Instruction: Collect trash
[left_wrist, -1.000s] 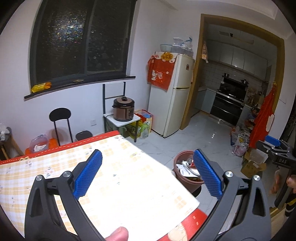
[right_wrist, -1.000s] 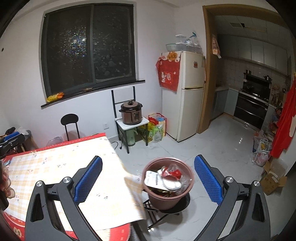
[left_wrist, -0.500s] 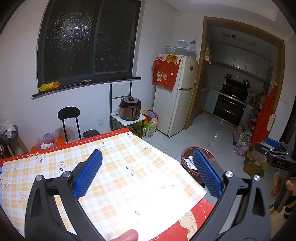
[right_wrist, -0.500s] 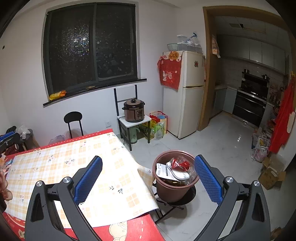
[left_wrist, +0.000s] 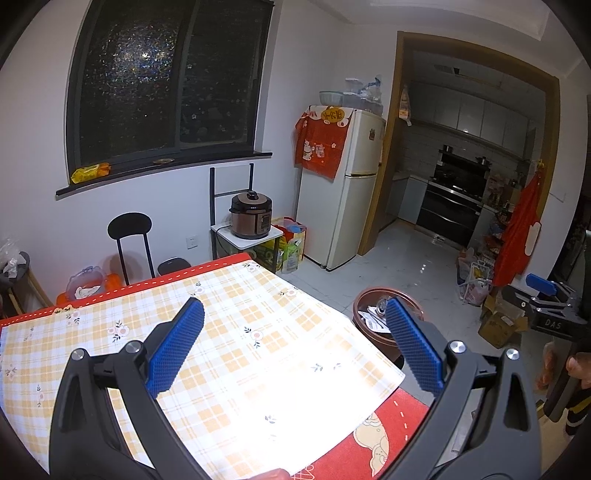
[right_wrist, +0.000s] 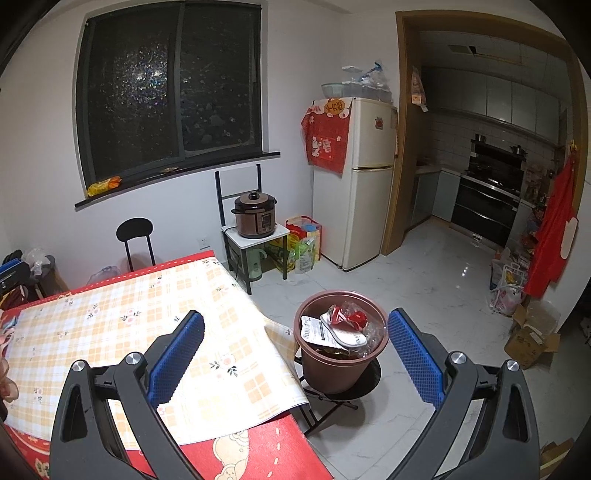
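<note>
A brown trash bucket (right_wrist: 338, 373) stands on a small black stool beside the table's right edge, filled with wrappers, a white label and a red packet (right_wrist: 341, 323). In the left wrist view only part of the bucket (left_wrist: 373, 314) shows behind the right finger. My left gripper (left_wrist: 293, 349) is open above the checked cloth, nothing between its blue pads. My right gripper (right_wrist: 295, 354) is open too, held above the table corner and the bucket. The right gripper also shows at the far right of the left wrist view (left_wrist: 543, 291), held by a hand.
The table (right_wrist: 110, 321) carries a yellow checked cloth over a red one. Behind it stand a black chair (right_wrist: 135, 236), a rice cooker (right_wrist: 255, 216) on a small stand, and a white fridge (right_wrist: 364, 181). Cardboard boxes (right_wrist: 532, 336) and bags line the right wall.
Both grippers have risen and drawn back from the bucket, so more of the table and room shows. Both have stayed open.
</note>
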